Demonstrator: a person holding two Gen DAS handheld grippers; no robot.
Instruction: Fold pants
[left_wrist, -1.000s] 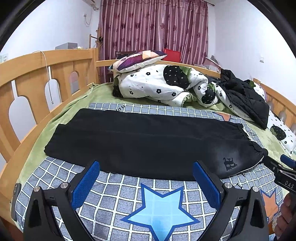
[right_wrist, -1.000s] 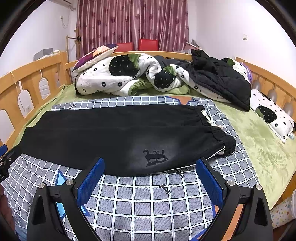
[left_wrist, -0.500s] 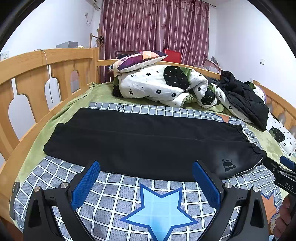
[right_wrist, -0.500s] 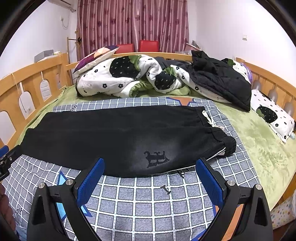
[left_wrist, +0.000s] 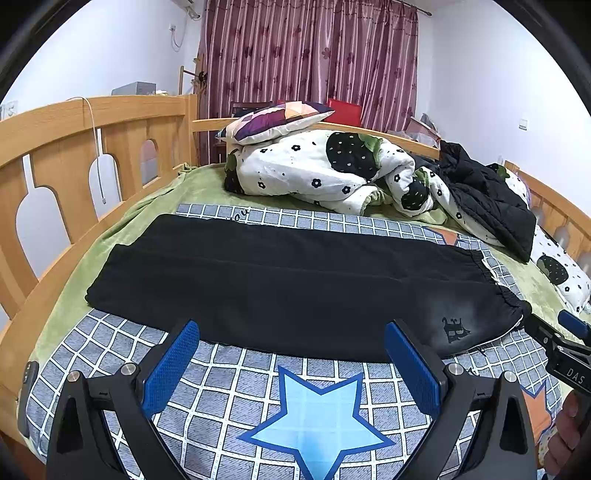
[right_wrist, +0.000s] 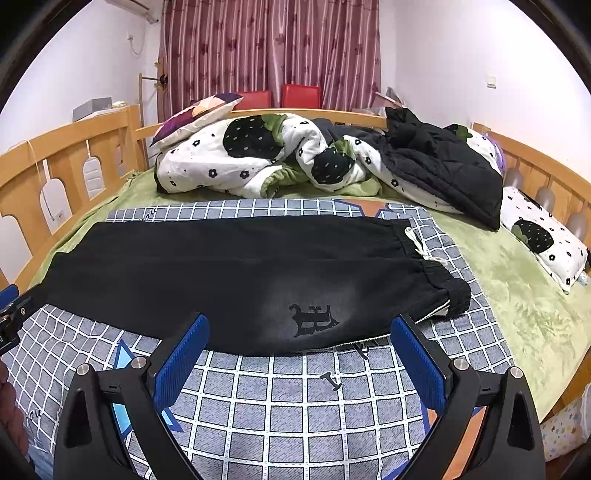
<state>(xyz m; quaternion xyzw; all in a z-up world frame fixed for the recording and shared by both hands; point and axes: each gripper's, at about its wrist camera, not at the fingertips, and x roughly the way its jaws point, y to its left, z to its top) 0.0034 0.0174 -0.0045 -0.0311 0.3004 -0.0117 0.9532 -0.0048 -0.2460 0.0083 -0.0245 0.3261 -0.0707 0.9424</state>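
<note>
Only right view shows pants' (right_wrist: 236, 273) drawstring (right_wrist: 415, 240).

White walls (left_wrist: 480, 74) enclose the room; maroon flowered curtains (right_wrist: 269, 48) hang at twelve o'clock. A wooden bed rail (left_wrist: 74, 147) with arched cut-outs runs along nine o'clock — another (right_wrist: 535, 162) at three. Two red chairs (right_wrist: 299, 96) stand behind the bed — light is even.

The pants (left_wrist: 280, 291) lie flat across a checked sheet (left_wrist: 236, 398) on the bed, waistband (right_wrist: 436, 273) to the right, leg ends to the left. Behind them, at the far end, a rumpled quilt (right_wrist: 258, 162) lies heaped with a pillow (left_wrist: 277, 120) on its left part and a jacket (right_wrist: 439, 166) on its right. A wooden rail (left_wrist: 74, 147) runs along the left side.
</note>
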